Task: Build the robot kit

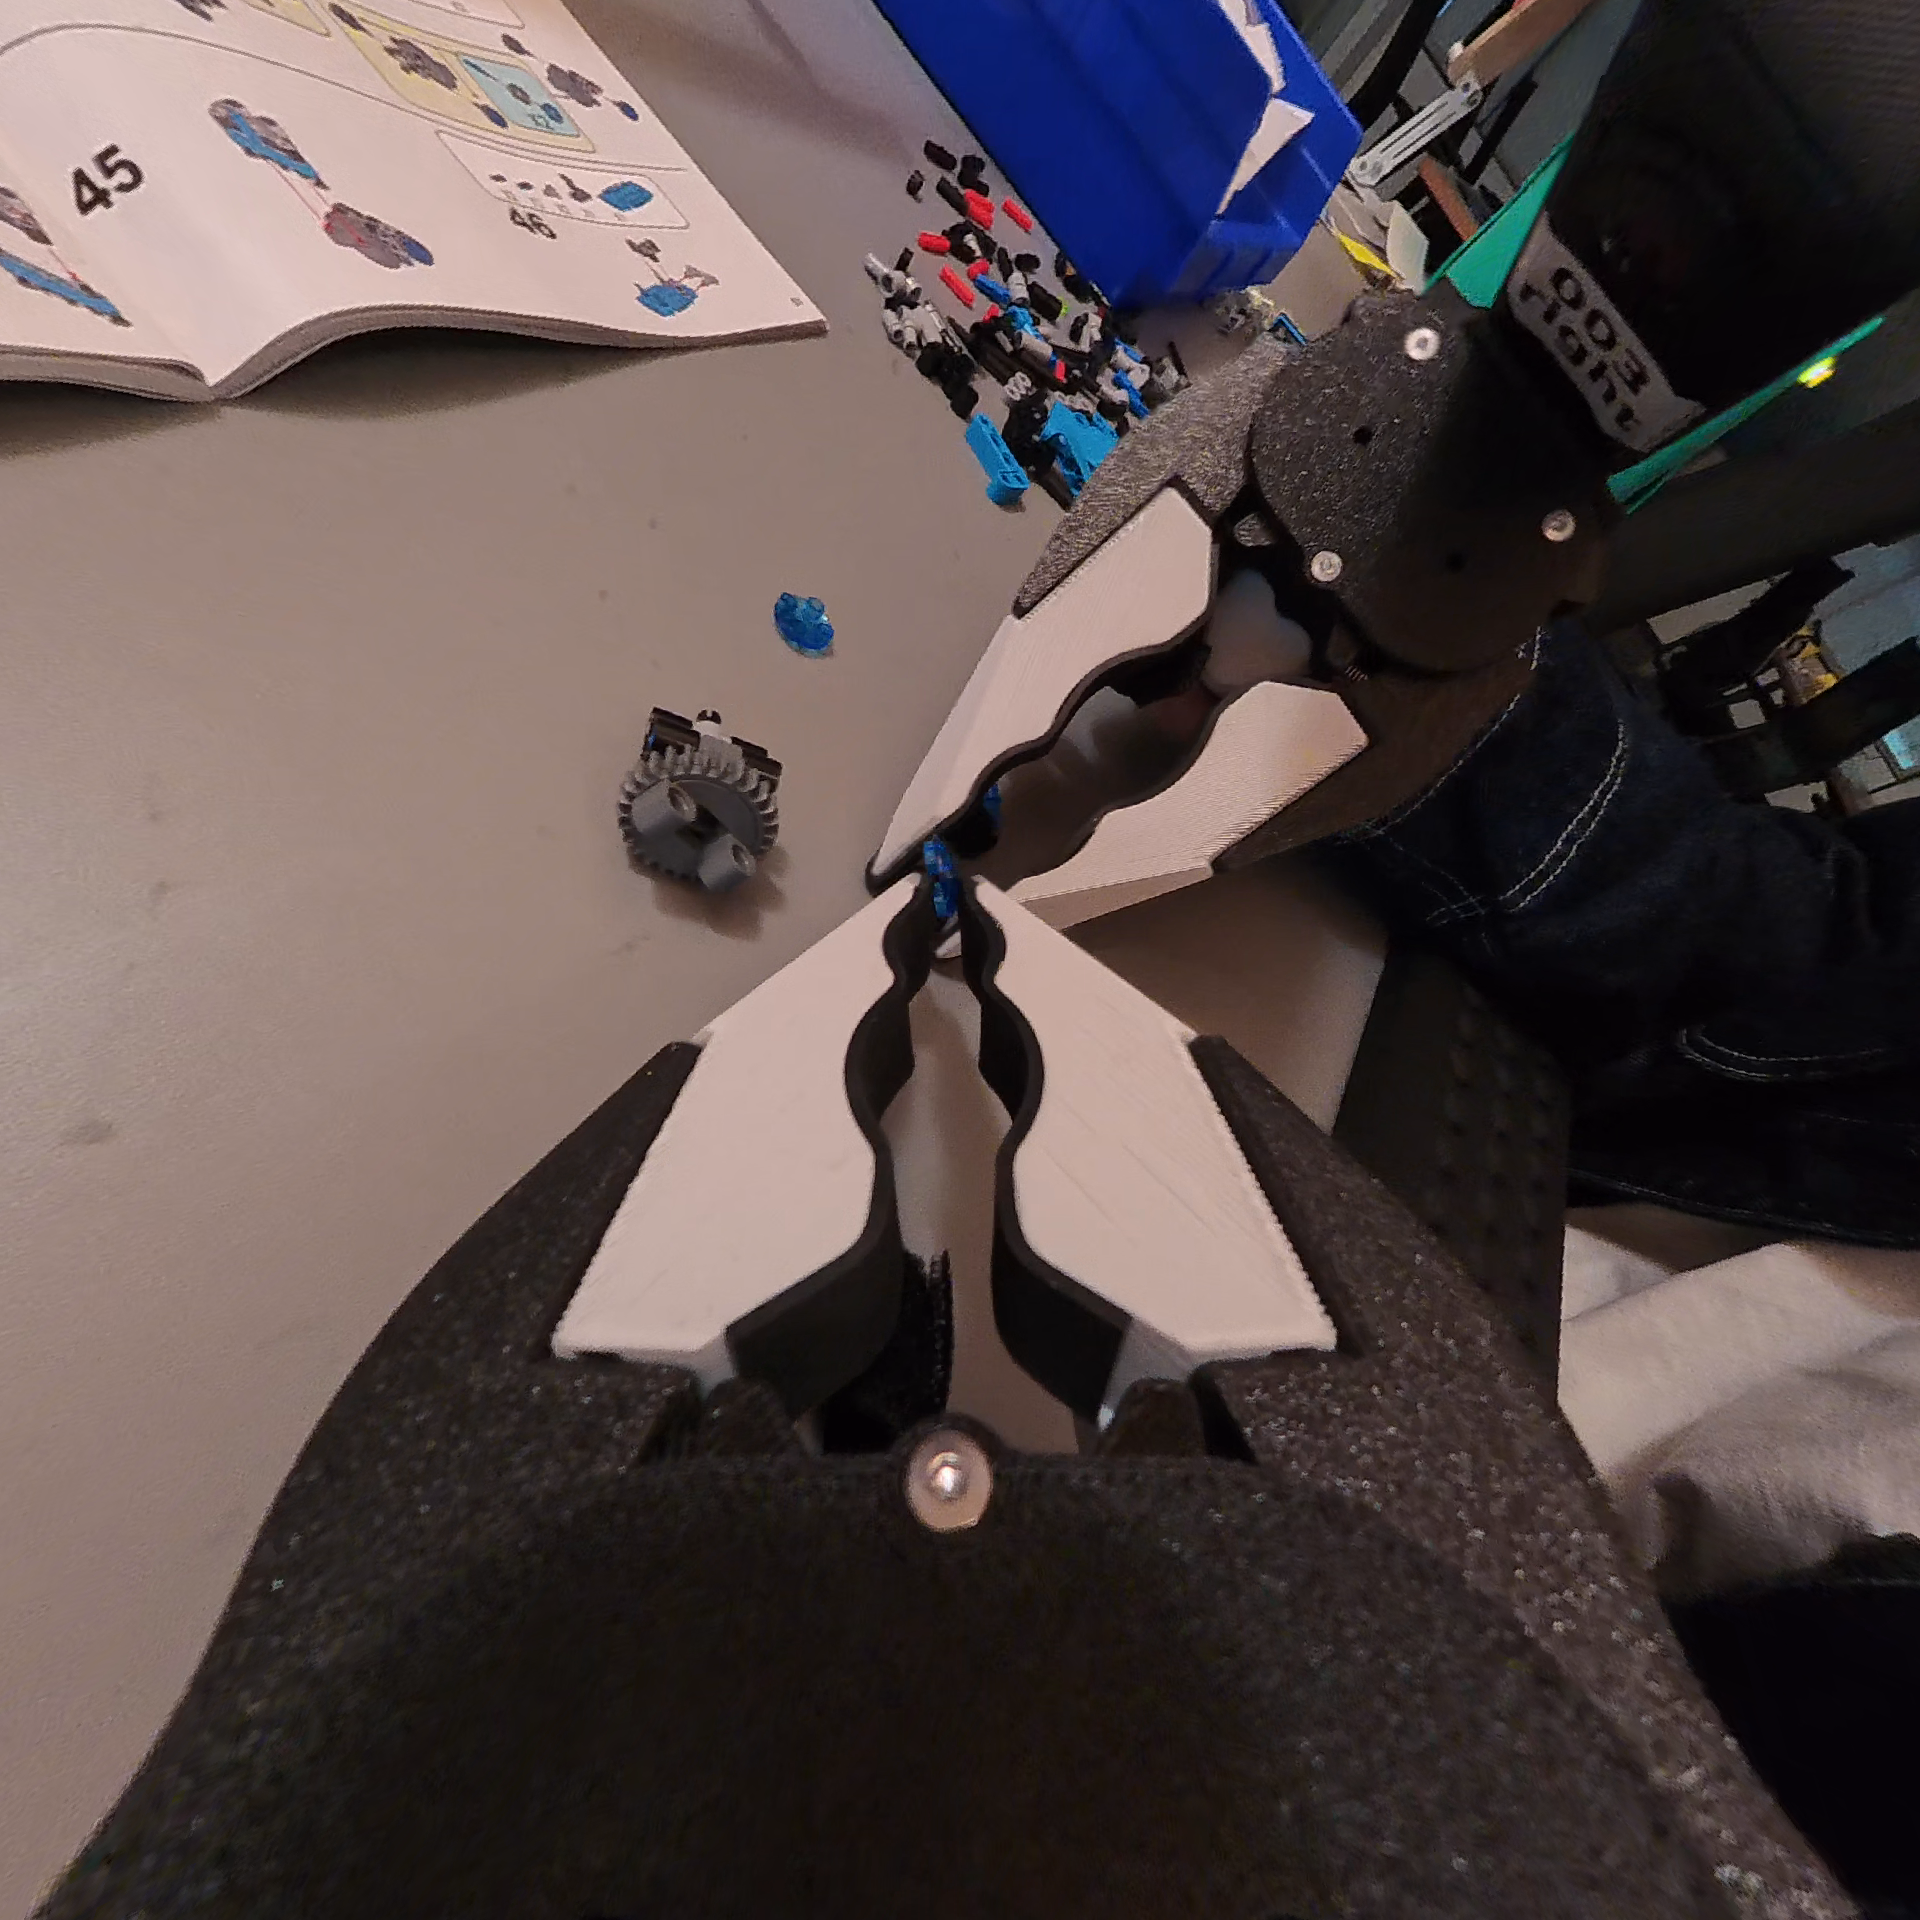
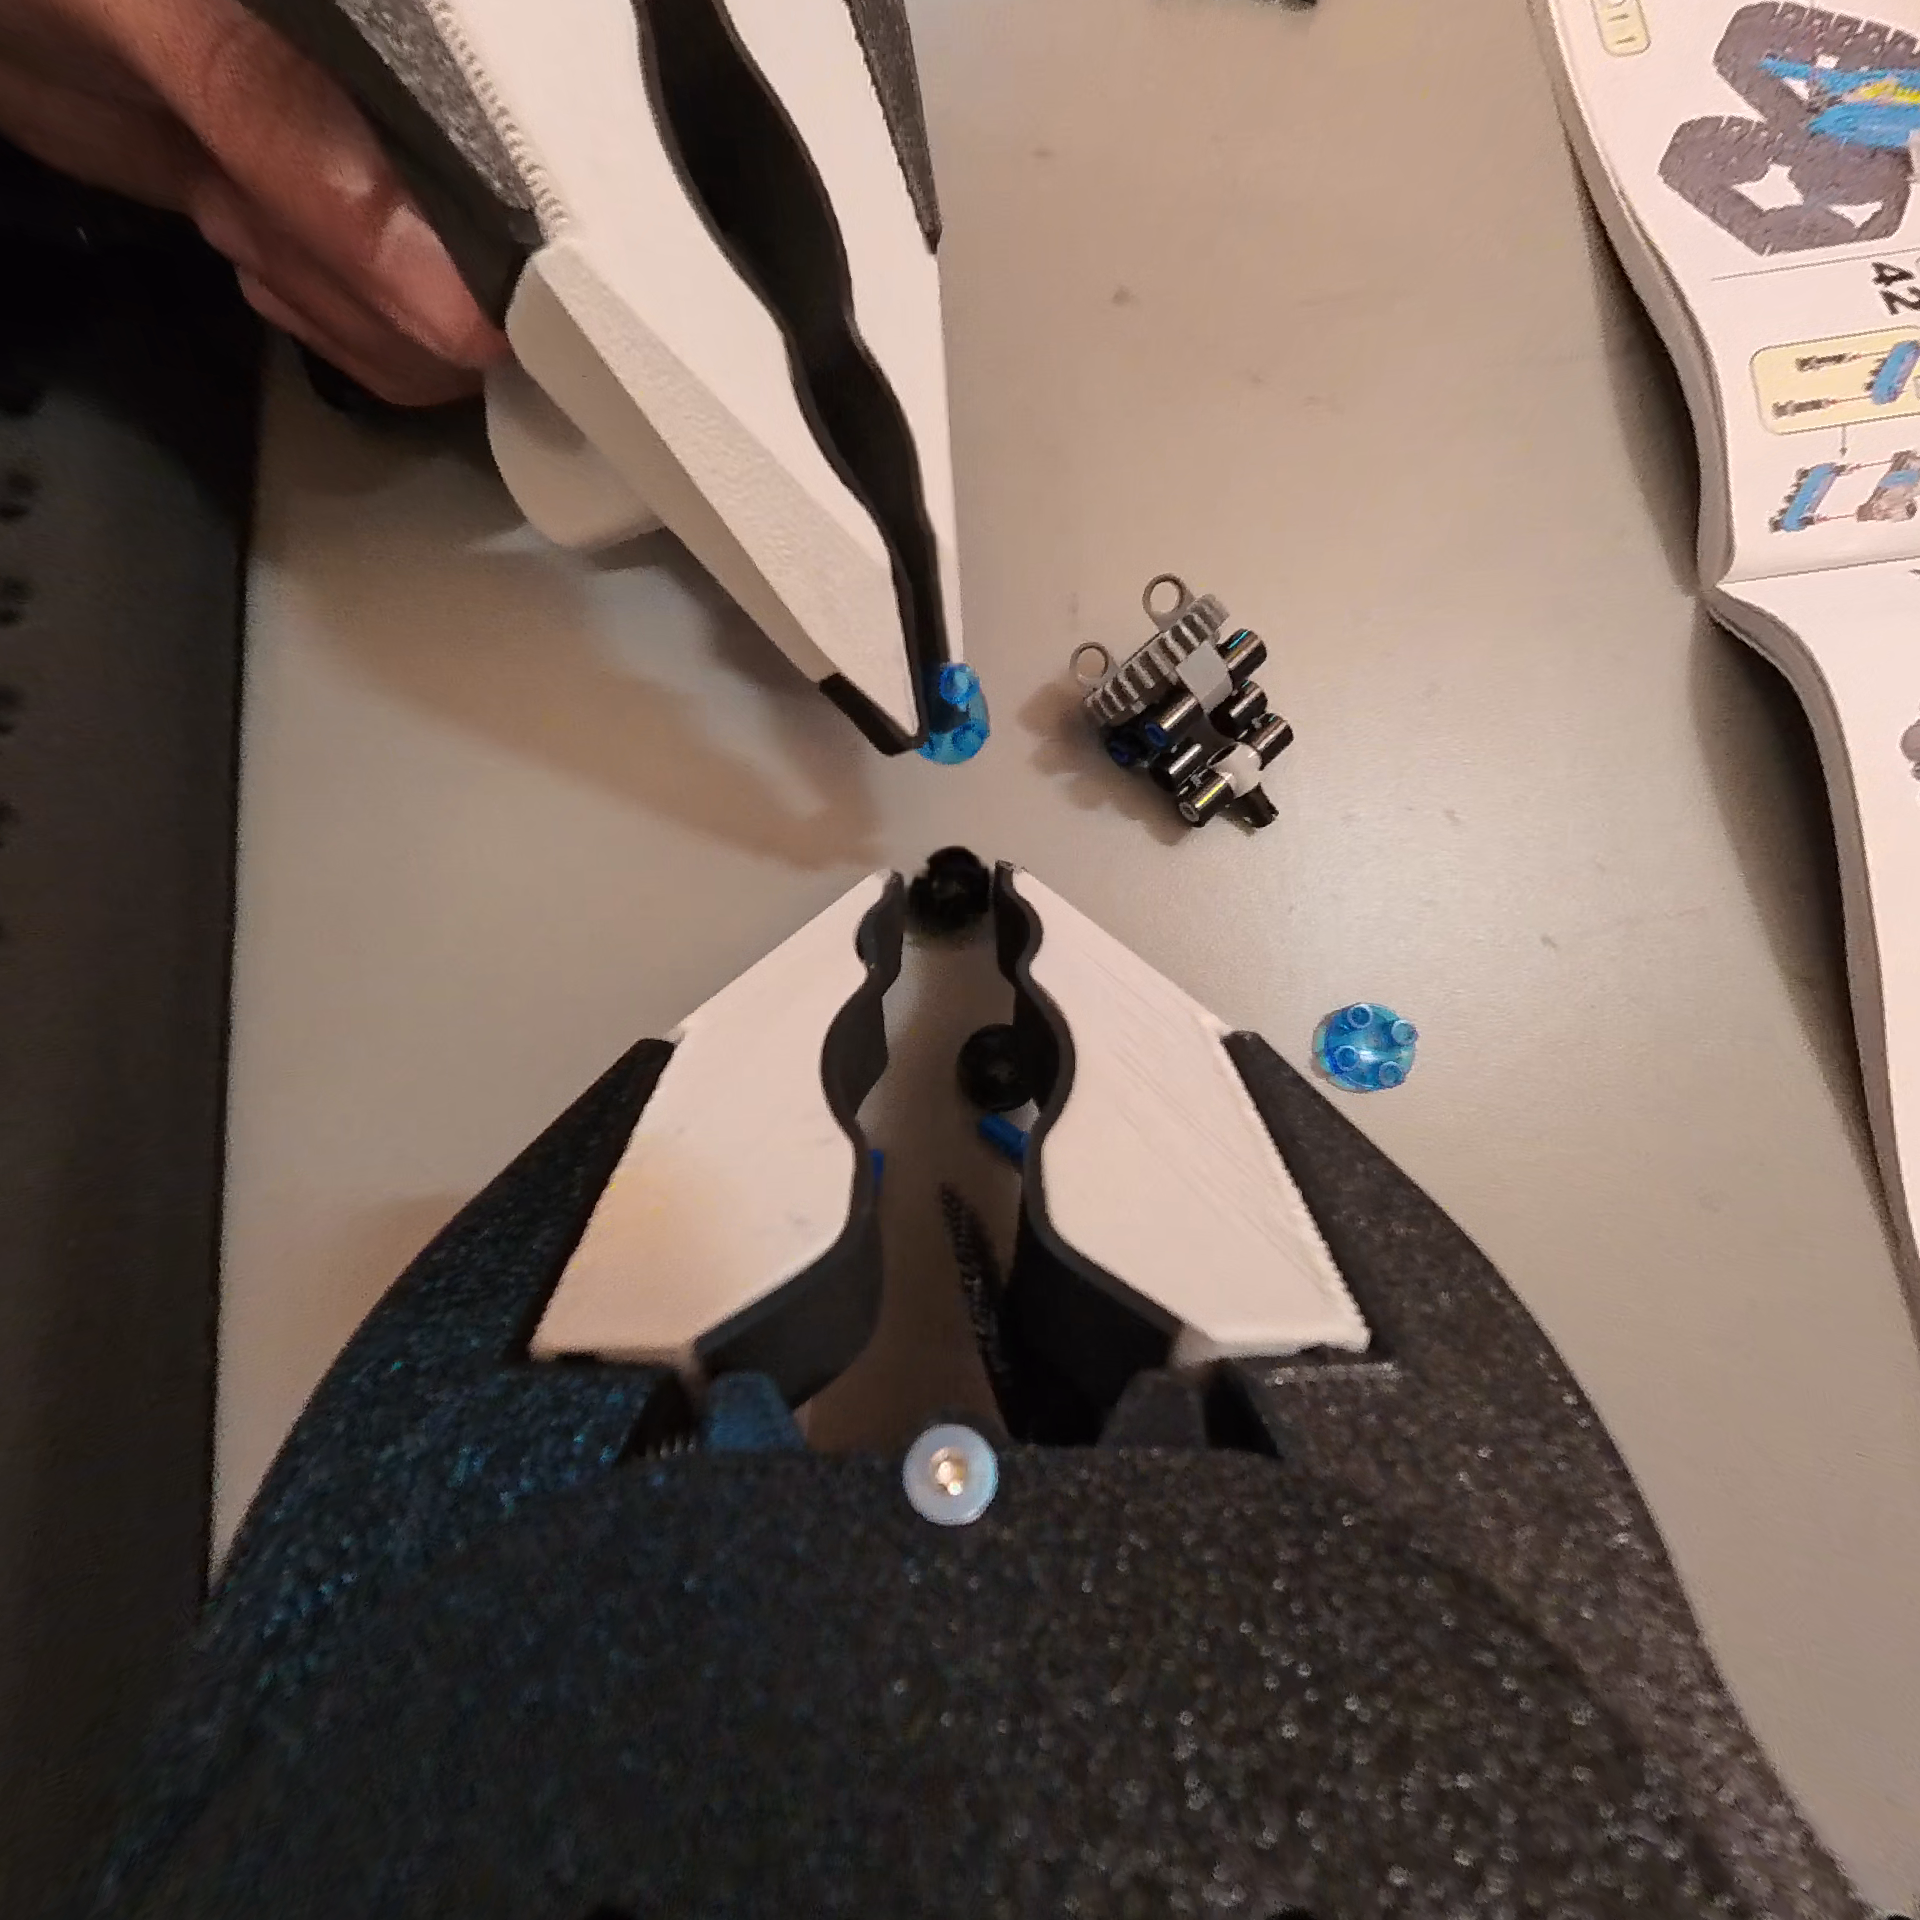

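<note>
Translucent blue round plate (image 2: 954, 717) sits pinched at the very tips of the left gripper (image 1: 943, 902), whose jaws are drawn almost together on its rim. We see it lifted off the counter (image 2: 1403, 1455) near the edge closest to the person, with a hand (image 2: 312, 218) behind that gripper. Being a disc, the plate has no long axis. It is held on edge, and its studded face is turned toward the right gripper (image 2: 945, 883). The line through its studs runs roughly along the right jaws' own direction. Those right jaws stand at a narrow gap and appear to be closed on a small black round piece (image 2: 945, 871) right at their tips. From the right wrist view the plate lies straight ahead of the black piece, near it but apart. In the left wrist view the two sets of tips overlap, so we cannot tell there whether the parts touch. A second black round piece (image 2: 995, 1062) and a small blue pin (image 2: 1003, 1135) lie on the counter below the right jaws. A grey gear assembly (image 2: 1184, 707) rests just beside both tips, further in from the edge. A second blue round plate (image 2: 1363, 1049) lies studs-up beyond it, toward the open instruction booklet (image 2: 1787, 436).
</note>
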The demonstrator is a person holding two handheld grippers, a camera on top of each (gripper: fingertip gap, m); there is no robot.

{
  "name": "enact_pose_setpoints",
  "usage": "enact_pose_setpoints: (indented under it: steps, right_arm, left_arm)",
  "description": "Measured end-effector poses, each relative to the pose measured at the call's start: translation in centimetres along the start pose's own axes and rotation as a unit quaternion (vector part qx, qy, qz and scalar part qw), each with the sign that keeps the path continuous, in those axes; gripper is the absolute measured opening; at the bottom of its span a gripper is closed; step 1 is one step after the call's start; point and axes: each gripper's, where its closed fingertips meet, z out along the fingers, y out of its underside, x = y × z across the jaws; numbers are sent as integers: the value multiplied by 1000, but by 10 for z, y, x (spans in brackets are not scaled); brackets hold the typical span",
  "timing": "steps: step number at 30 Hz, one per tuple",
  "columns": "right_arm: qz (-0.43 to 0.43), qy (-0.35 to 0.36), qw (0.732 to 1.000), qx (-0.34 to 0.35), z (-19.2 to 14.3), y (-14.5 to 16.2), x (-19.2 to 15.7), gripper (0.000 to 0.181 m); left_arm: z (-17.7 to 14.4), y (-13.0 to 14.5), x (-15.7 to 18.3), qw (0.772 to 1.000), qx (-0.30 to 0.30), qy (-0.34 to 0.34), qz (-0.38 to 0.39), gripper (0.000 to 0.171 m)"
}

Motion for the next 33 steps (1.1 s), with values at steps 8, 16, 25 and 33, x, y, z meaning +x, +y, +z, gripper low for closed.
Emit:
enact_pose_setpoints:
  steps: [8,16,25,33]
  right_arm:
    - [-7,2,1000,5,-2,-1,-1,20]
    - [-90,59,993,42,-17,-16,-2,26]
    - [-113,77,989,50,-18,-20,-1,17]
    - [-110,56,992,13,-12,-8,-3,15]
  left_arm:
    - [4,7,0,999,-25,15,-20,4]
    - [15,10,0,993,-59,52,-84,4]
    - [15,3,11,985,-46,107,-127,4]
    - [-3,-11,-2,985,14,94,-146,21]
